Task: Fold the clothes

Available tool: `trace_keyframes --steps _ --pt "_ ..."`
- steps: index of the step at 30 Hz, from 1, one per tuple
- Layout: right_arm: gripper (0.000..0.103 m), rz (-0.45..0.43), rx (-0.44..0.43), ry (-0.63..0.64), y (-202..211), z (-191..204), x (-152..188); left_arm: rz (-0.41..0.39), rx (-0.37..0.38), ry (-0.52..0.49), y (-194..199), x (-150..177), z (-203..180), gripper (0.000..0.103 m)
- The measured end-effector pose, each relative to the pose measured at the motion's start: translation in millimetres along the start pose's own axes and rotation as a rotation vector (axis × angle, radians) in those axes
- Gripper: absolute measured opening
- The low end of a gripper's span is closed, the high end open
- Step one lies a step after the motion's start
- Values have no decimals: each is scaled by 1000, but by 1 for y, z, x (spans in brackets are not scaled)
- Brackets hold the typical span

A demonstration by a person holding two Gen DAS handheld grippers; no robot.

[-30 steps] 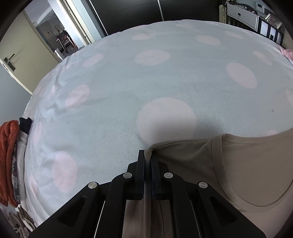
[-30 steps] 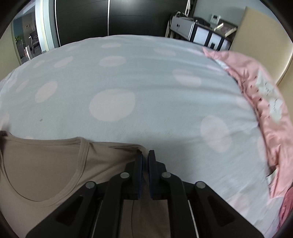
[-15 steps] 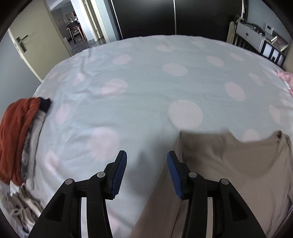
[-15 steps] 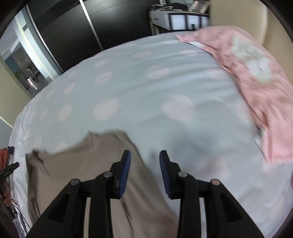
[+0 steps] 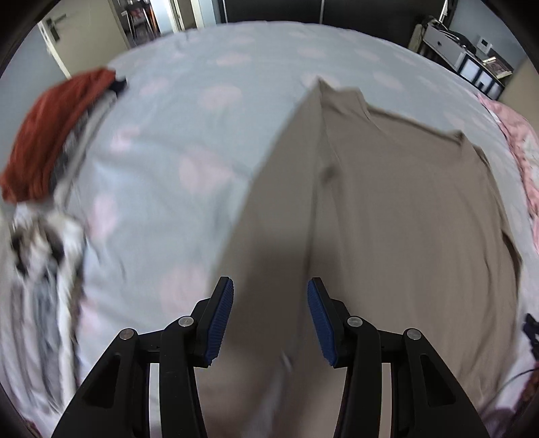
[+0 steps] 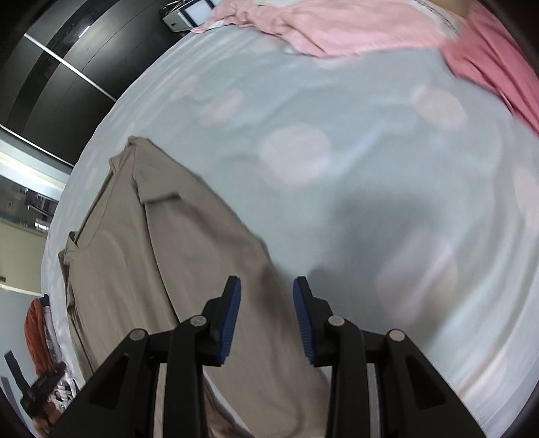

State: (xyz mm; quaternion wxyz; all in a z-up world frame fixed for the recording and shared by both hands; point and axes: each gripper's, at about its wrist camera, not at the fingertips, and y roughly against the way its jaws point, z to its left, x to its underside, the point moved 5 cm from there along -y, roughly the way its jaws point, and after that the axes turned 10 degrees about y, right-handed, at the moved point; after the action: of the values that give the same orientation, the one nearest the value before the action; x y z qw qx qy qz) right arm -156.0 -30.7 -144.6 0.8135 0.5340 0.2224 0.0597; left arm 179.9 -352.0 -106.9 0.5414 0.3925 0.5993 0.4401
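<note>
Beige shirt [image 5: 387, 209] is lying flat on our dotted bedspread [image 5: 175, 141]; left gripper [image 5: 269, 320] and right gripper [image 6: 266, 316] are hovering released. Pink bedding [image 6: 353, 23] is showing best rightward, rust clothes pile [image 5: 50, 134] leftward.

The beige shirt [image 5: 387, 219] was cut off by the lower edge in both views. The clothes pile [image 5: 43, 209] was smeared by blur; its patterned pieces could not be told apart.

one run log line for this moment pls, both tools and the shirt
left tool: open, empty | right tool: open, empty | beige shirt: released, spread flat on polka-dot bedspread, unfolded | both tools over shirt
</note>
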Motion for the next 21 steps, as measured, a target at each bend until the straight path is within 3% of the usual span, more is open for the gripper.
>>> trace_keyframes --steps 6,9,13,14,15,16,18,21 --pt "32 26 -7 -12 3 1 35 -87 71 35 27 32 -5 48" --pt "32 59 -1 -19 -2 -3 43 -123 53 37 27 33 -1 48" --pt "32 129 -23 -23 -12 0 53 -122 38 77 26 34 7 48" --pt "32 141 -11 -43 -15 1 55 -118 45 88 26 35 8 48" --pt "32 110 39 -159 -16 2 53 -113 52 99 26 36 10 48" --pt "32 115 47 -141 -16 5 53 -111 54 107 25 37 11 48" --pt "28 122 72 -112 -17 9 52 -109 50 123 23 38 13 48" --pt "13 113 79 -105 -15 12 50 -105 50 128 22 38 14 48"
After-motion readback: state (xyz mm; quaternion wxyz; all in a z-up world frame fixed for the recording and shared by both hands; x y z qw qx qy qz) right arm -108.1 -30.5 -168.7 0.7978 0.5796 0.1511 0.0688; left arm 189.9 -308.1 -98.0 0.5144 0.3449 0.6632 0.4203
